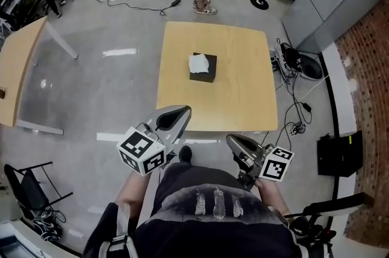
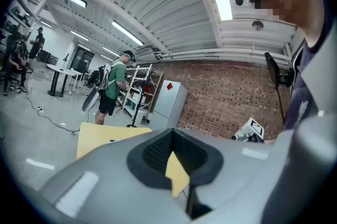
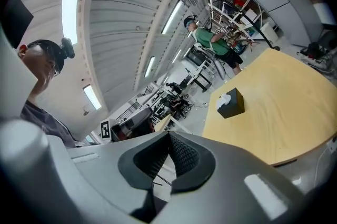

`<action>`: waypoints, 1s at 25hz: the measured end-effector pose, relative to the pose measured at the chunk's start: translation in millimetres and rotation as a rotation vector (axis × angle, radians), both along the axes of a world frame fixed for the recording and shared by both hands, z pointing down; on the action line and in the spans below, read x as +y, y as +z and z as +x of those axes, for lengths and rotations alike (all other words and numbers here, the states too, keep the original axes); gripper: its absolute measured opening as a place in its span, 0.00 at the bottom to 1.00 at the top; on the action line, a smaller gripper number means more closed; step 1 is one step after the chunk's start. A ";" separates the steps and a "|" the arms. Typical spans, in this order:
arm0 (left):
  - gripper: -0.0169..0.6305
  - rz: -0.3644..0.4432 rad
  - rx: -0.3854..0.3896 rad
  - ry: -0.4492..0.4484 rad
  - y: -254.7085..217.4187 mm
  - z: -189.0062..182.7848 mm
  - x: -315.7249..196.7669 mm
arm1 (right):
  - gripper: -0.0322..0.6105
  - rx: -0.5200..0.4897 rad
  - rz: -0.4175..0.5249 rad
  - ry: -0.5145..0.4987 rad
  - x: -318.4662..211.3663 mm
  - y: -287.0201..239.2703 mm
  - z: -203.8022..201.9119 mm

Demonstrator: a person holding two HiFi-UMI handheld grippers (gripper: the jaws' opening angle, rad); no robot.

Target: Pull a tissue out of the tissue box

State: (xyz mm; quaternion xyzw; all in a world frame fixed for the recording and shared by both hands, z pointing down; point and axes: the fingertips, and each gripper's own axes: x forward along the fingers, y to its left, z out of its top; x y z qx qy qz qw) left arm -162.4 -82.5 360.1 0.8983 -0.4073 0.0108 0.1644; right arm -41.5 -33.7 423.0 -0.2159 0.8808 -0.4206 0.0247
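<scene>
Reach step, I judge: the black cardboard tissue box (image 1: 203,70), white tissue (image 1: 197,62) upstanding, sits mid the square pale-wood bench (image 1: 243,99); left gripper (image 1: 172,118) and right gripper (image 1: 239,144) hover off its near edge, fingers clenched empty; next needs reaching, unclenching, pinching.

Tissue box (image 1: 205,72): black, squarish, upright, near the middle of a light wooden table (image 1: 238,99). Tissue (image 1: 197,62): white, crumpled, sticking up from the box's top
</scene>
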 end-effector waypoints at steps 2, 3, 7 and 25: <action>0.03 0.003 0.012 -0.006 -0.2 -14.1 -10.0 | 0.04 0.031 0.006 -0.020 -9.3 -1.1 -13.9; 0.03 0.001 0.019 -0.013 1.4 -22.5 -14.5 | 0.04 0.049 0.011 -0.037 -12.8 -0.5 -21.6; 0.03 -0.021 0.039 -0.038 12.9 -50.9 -29.5 | 0.04 0.099 0.019 -0.078 -26.7 0.6 -45.1; 0.03 -0.061 0.004 -0.064 31.4 -44.9 -86.7 | 0.04 0.058 -0.016 -0.109 -86.2 13.1 -43.8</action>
